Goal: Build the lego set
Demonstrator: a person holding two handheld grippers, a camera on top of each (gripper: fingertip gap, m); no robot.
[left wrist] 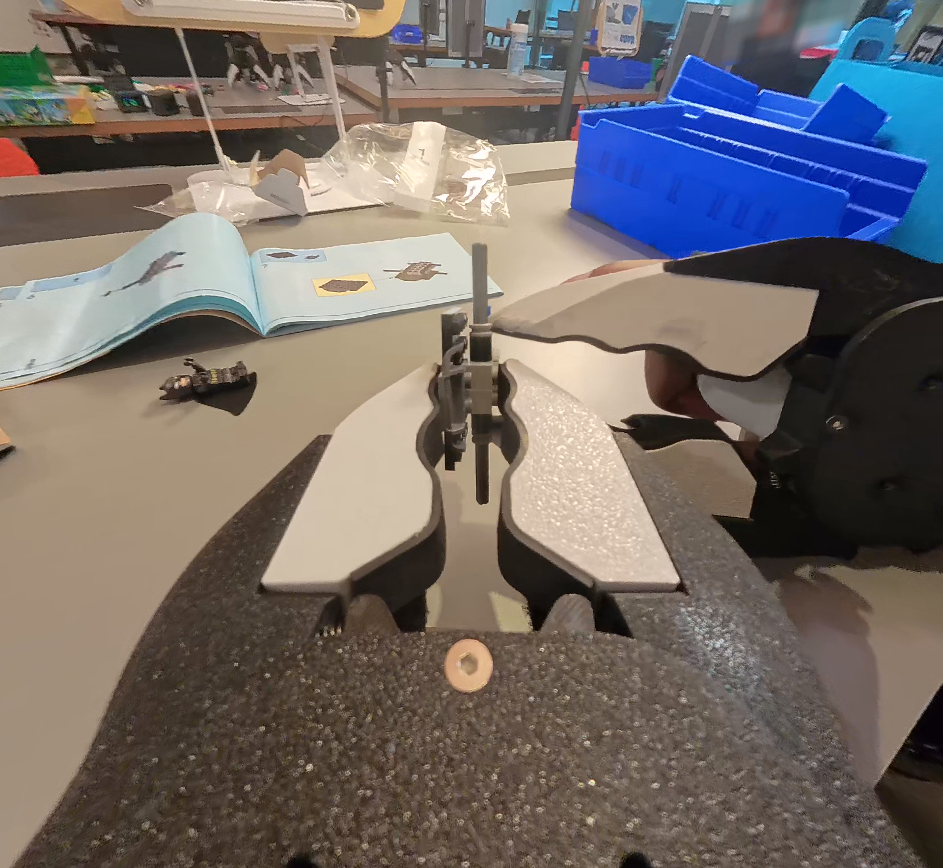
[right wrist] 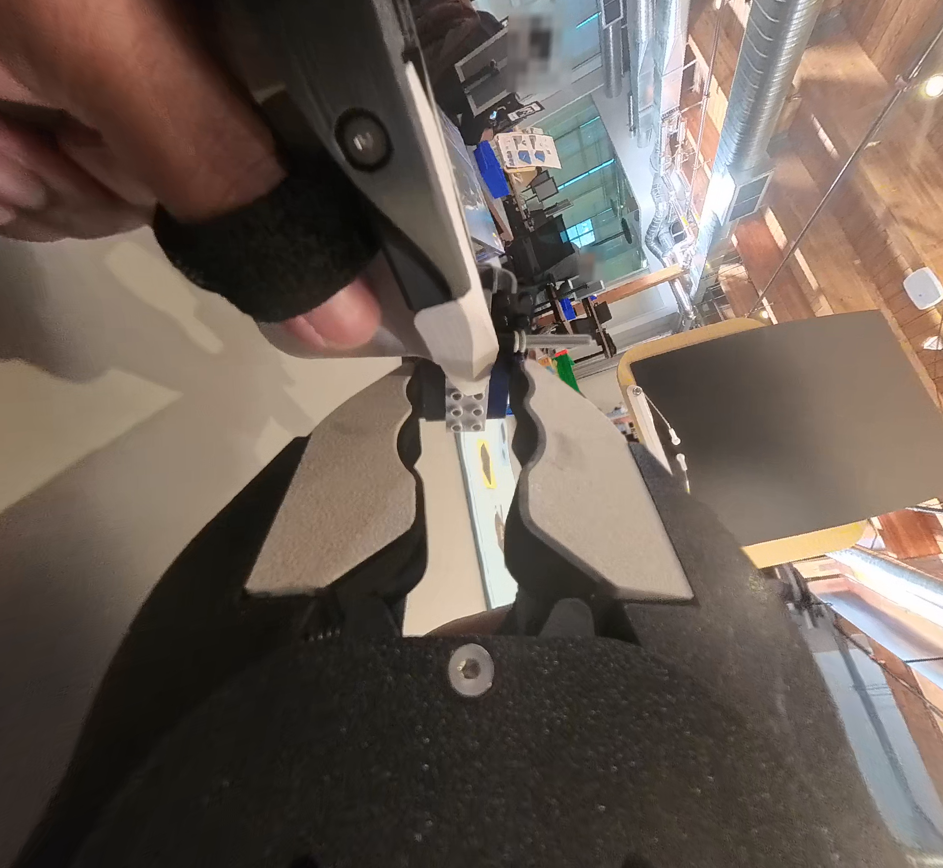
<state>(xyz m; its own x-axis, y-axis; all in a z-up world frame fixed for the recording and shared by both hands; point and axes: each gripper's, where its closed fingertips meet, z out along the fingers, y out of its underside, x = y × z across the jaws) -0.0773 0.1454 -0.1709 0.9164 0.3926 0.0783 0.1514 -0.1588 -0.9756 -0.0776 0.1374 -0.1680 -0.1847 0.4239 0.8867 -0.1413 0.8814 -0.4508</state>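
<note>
Clamping a small grey brick assembly [left wrist: 467, 386], the left gripper [left wrist: 467, 384] presses both pads on its block; a thin rod [left wrist: 479, 282] stands upright through it above the table [left wrist: 153, 486]. Light, rigid and apt to pop apart, it is best held by the block. Right wrist view: the right gripper [right wrist: 467, 404] grips the same assembly's studded grey plate [right wrist: 465, 410], pads against its stacked layers.

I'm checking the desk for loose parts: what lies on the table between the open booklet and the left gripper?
In the left wrist view, a small dark toy figure lies on the grey table between the booklet and the left gripper.
</note>
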